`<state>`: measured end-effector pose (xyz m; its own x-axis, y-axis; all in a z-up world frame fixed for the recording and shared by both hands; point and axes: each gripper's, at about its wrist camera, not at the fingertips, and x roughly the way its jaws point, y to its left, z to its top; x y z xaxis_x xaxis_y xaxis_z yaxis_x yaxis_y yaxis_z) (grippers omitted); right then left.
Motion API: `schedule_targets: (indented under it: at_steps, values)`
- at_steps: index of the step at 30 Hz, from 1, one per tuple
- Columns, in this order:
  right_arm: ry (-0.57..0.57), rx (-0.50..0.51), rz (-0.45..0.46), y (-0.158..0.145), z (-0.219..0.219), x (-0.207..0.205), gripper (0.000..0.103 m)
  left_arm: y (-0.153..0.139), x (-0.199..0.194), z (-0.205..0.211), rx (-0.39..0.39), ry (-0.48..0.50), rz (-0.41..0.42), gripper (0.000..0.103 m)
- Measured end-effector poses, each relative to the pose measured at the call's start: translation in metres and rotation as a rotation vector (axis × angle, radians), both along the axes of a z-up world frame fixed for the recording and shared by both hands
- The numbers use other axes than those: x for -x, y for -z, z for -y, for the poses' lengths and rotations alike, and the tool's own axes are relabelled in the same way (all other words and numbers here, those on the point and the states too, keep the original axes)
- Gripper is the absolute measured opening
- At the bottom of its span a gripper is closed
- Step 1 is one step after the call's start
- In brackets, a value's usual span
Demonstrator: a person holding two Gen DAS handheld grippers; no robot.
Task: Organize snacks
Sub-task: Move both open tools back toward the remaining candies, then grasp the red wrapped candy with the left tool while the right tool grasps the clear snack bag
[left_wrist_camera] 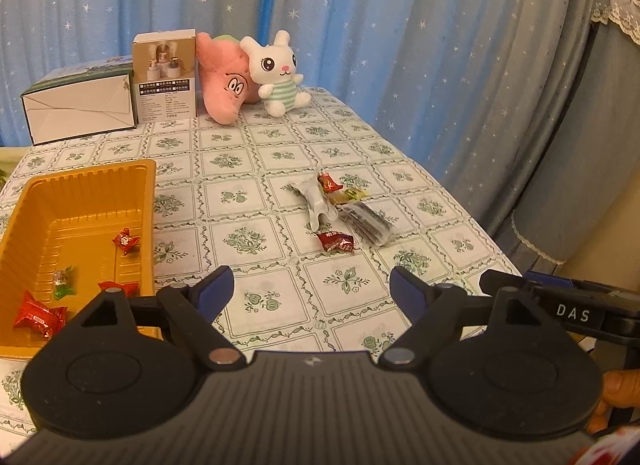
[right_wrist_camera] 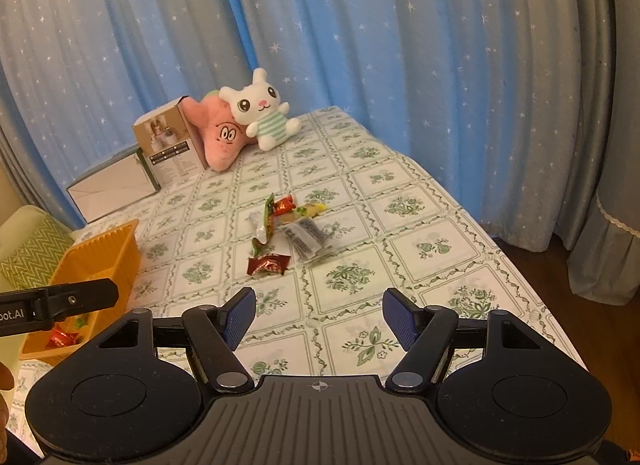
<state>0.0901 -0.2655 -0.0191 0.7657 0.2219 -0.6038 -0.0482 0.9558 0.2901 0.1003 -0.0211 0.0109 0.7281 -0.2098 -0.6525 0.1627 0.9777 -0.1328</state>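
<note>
Left gripper (left_wrist_camera: 311,285) hangs low over the tablecloth (left_wrist_camera: 280,305), jaws wide apart, nothing between the blue pads. Right gripper (right_wrist_camera: 319,315) likewise: jaws apart, empty, over bare cloth. Each gripper's side shows at the edge of the other's view.

Orange tray (left_wrist_camera: 48,201) sits just left of the left gripper, near the table's left edge. Inside it: 3 red candies, 1 at the near-left (left_wrist_camera: 38,315), 1 partly hidden behind the gripper (left_wrist_camera: 120,287), 1 further back (left_wrist_camera: 126,241), plus 1 green candy (left_wrist_camera: 64,281) between them.

Ahead of both grippers, mid-table, a loose snack pile (right_wrist_camera: 288,229) lies well apart from the tray. Nearest piece is a dark red candy (right_wrist_camera: 268,264), a little apart from the rest. Behind it a clear packet with dark contents (right_wrist_camera: 306,239), a white crumpled wrapper (left_wrist_camera: 316,201), a yellow candy (right_wrist_camera: 312,210) and another red candy (right_wrist_camera: 285,205), all touching or overlapping.

At the far edge: a flat white box (left_wrist_camera: 80,109) lying down, a tan box (left_wrist_camera: 166,81) upright beside it, a pink plush (left_wrist_camera: 224,81) leaning on the tan box, and a white bunny plush (left_wrist_camera: 276,69) sitting against the pink one. Blue star curtain (left_wrist_camera: 360,5) behind.
</note>
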Motion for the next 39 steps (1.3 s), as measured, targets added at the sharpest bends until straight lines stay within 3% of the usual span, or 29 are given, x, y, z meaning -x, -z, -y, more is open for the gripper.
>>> schedule_targets:
  at_steps: [15,23,28,33,39]
  values:
    - [-0.024,0.051,-0.042,0.023,0.004,-0.035,0.07,0.039,-0.039,0.018,-0.038,0.052,-0.049,0.085]
    - [-0.093,0.098,-0.071,0.044,0.005,-0.075,0.07,0.073,-0.08,0.027,-0.074,0.11,-0.068,0.087]
    - [-0.15,0.177,-0.091,0.057,-0.003,-0.106,0.07,0.092,-0.108,0.03,-0.08,0.12,-0.064,0.087]
    - [-0.175,0.212,-0.102,0.067,-0.008,-0.132,0.07,0.109,-0.135,0.043,-0.158,0.169,-0.063,0.087]
    - [-0.178,0.152,-0.127,0.07,-0.01,-0.154,0.07,0.124,-0.161,0.047,-0.165,0.195,-0.081,0.085]
